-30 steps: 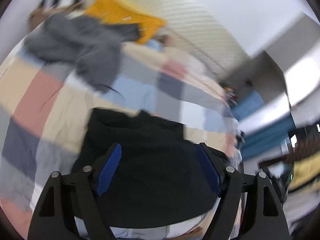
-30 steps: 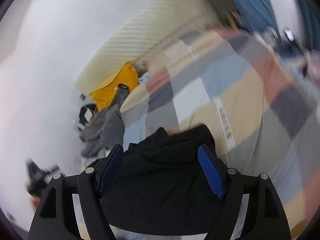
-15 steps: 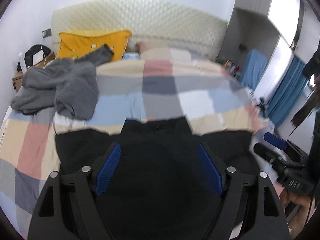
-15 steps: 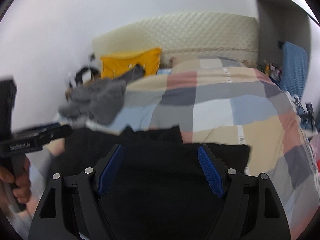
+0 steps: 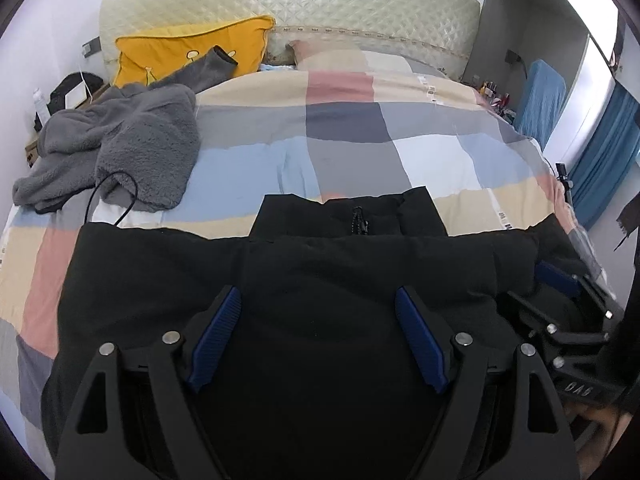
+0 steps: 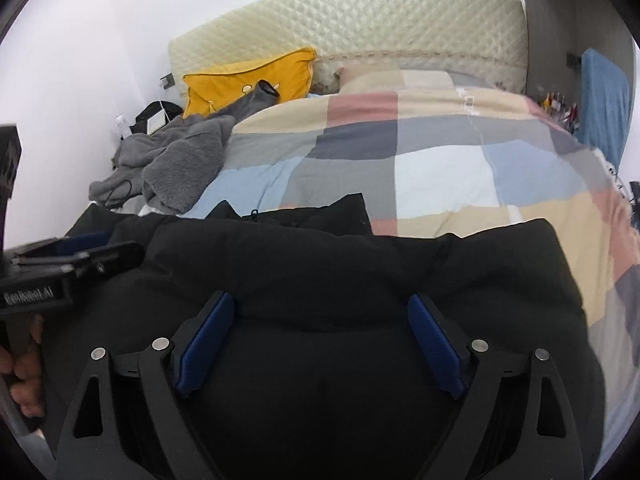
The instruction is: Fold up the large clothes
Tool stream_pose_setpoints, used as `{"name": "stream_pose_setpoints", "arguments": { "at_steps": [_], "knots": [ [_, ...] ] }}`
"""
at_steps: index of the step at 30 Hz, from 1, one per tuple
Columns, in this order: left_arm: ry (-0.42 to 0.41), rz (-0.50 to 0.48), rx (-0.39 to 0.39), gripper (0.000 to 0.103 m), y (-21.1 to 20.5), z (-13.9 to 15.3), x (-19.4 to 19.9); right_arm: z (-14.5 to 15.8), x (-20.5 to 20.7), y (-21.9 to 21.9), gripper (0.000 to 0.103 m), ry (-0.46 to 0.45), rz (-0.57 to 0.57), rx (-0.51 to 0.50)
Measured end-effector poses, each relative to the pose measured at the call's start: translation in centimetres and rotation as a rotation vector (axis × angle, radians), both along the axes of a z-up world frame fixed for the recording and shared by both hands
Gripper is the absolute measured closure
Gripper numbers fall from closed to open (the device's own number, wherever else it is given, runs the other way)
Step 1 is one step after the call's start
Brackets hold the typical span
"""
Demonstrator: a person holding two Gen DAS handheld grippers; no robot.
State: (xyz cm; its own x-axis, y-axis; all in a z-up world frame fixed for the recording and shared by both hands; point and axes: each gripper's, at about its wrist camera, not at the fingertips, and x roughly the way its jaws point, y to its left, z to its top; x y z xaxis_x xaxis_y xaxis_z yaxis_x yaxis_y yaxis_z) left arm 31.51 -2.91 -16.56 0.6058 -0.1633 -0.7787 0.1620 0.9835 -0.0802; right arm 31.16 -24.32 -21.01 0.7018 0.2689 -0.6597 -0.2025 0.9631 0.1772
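Now the black jacket [image 5: 360,280] lies crosswise under my left gripper [image 5: 318,340] and right gripper [image 6: 320,344]; both gape empty, the right's jaws just widened, collar beyond.

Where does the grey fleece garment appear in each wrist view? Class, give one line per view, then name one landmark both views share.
Left wrist view: the grey fleece garment lies at the left, on the checked quilt, below the yellow pillow.
Right wrist view: the same garment sits left of centre, smaller, just beyond the black jacket.
Shared landmark: the yellow pillow against the quilted headboard.
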Motion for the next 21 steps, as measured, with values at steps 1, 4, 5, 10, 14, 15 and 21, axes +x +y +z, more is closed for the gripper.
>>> {"name": "stream_pose_setpoints", "arguments": {
  "at_steps": [1,4,5,10,14,15,21],
  "knots": [
    [-0.006,-0.001,0.003,0.022,-0.1,-0.3,0.1,0.0,0.3,0.0,0.013,0.005,0.004,0.007],
    [0.012,-0.005,0.013,0.022,-0.4,-0.9,1.0,-0.3,1.3,0.1,0.012,0.031,0.017,0.018],
    [0.014,-0.007,0.013,0.022,-0.4,-1.1,1.3,-0.4,1.8,0.1,0.012,0.040,0.024,0.024],
    [0.039,0.000,-0.024,0.022,0.1,-2.2,2.5,-1.3,3.7,0.3,0.006,0.068,0.058,0.078],
    [0.053,-0.004,-0.100,0.022,1.4,-3.3,2.4,-1.8,4.4,0.6,0.003,0.080,0.088,0.104],
    [0.048,-0.006,-0.102,0.022,1.5,-3.3,2.1,-1.9,4.2,0.8,0.002,0.079,0.095,0.095],
    [0.017,-0.019,-0.111,0.022,1.6,-2.7,0.7,-1.6,2.7,0.7,0.002,0.053,0.108,0.090]
  ]
}}
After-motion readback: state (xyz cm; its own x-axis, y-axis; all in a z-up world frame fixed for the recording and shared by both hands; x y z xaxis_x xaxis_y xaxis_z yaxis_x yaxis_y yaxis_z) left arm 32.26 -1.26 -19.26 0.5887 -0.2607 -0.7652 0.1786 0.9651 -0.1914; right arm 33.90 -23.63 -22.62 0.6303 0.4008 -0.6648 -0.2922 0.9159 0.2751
